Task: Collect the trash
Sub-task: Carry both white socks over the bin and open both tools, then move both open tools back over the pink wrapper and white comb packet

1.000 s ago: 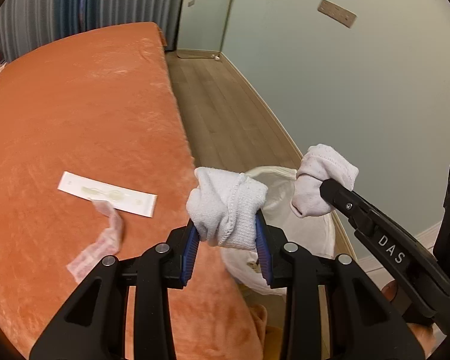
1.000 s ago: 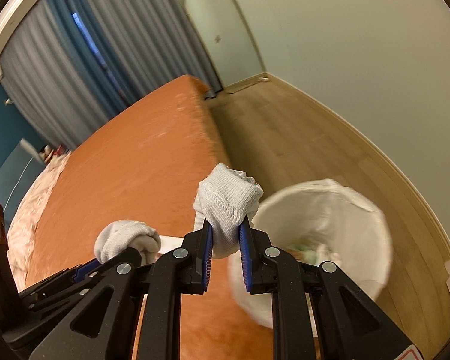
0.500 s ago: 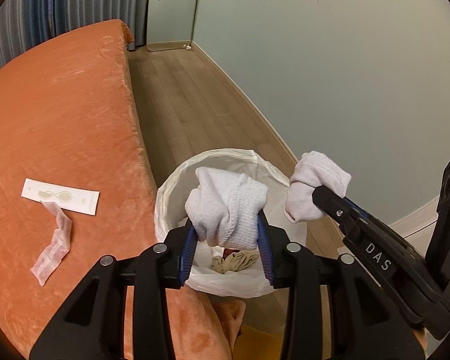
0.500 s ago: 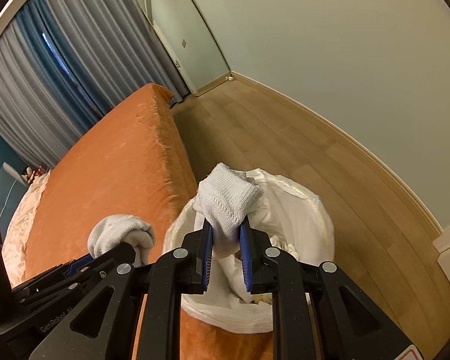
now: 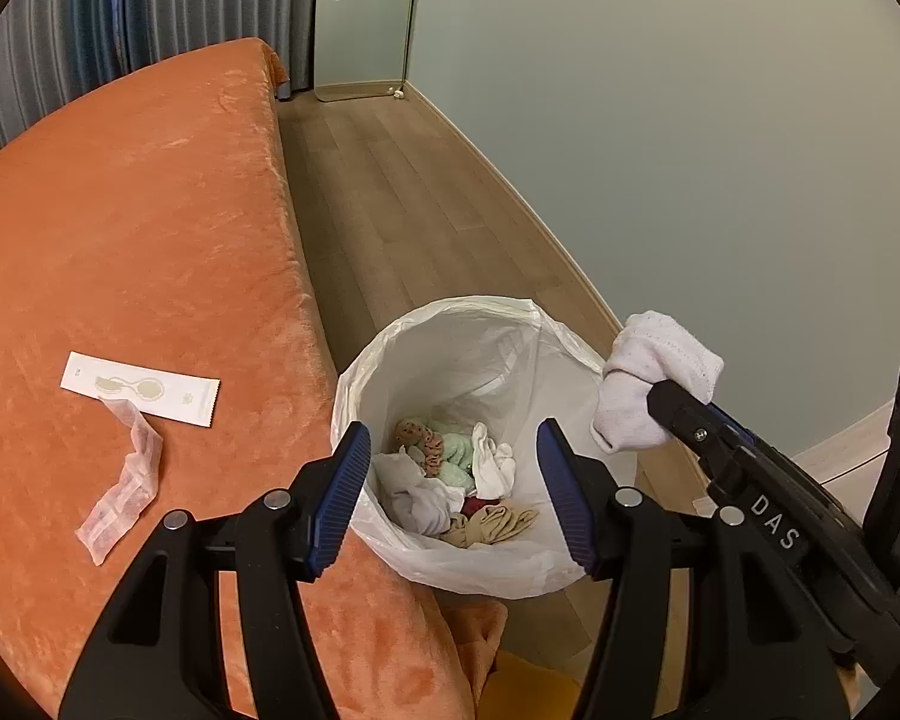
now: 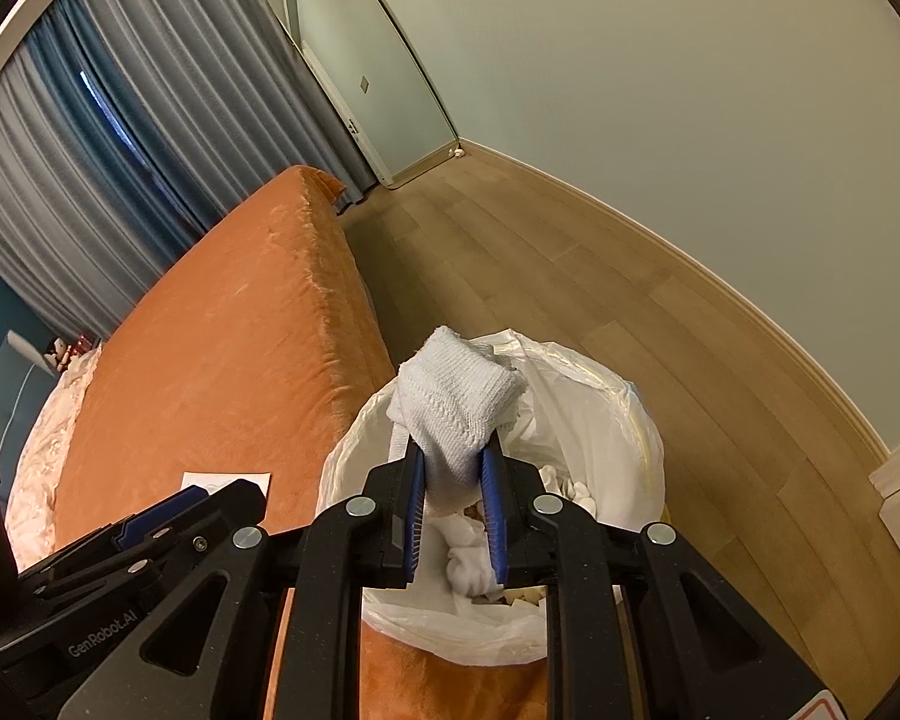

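One white sock [image 6: 459,405] is clamped in the right gripper [image 6: 453,480] above the bin [image 5: 354,384] at lower centre; released off-centre, it could catch the liner rim. The left gripper [image 5: 453,492] is spread wide, holding nothing.

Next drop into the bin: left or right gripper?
Right. The right gripper is shut on a white knitted sock, poised over the white-lined trash bin. The left gripper is open and holds nothing.
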### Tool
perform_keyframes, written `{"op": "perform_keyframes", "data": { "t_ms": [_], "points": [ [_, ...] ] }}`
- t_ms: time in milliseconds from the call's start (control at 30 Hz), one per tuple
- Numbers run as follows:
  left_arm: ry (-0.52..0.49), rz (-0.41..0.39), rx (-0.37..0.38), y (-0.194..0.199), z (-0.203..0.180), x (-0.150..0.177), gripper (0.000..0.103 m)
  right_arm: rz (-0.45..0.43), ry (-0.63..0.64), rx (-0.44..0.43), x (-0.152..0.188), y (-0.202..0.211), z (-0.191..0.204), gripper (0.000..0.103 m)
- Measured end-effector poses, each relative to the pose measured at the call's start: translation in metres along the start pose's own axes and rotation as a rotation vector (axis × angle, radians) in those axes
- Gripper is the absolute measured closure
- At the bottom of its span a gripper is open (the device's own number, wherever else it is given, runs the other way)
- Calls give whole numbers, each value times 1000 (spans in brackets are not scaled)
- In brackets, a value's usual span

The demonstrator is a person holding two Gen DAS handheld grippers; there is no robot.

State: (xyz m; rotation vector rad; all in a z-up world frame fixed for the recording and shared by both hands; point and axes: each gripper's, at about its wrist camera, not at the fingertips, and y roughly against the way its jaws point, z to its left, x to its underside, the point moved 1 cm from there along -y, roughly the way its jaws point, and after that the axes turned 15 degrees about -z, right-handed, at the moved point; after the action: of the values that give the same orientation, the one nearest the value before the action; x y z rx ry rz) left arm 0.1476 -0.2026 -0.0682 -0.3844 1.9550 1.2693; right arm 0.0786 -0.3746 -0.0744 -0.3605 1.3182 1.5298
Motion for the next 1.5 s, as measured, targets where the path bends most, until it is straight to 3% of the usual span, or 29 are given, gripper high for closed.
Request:
{"op": "perform_keyframes", "data": {
  "t_ms": [200,500,767,1500],
  "points": [
    [5,-4,-9,4,2,-2,48,3,5,-4,-1,-1,0,84],
    [22,-19,-26,13,13,-4,48,-14,39,-8,-3,4,14,68],
    [47,-27,-43,24,29,-2,48,-16,69,-23,-3,9,36,62],
    [138,-54,-113,50,96,3,47,19,171,-81,20,4,100,55]
  ]
}}
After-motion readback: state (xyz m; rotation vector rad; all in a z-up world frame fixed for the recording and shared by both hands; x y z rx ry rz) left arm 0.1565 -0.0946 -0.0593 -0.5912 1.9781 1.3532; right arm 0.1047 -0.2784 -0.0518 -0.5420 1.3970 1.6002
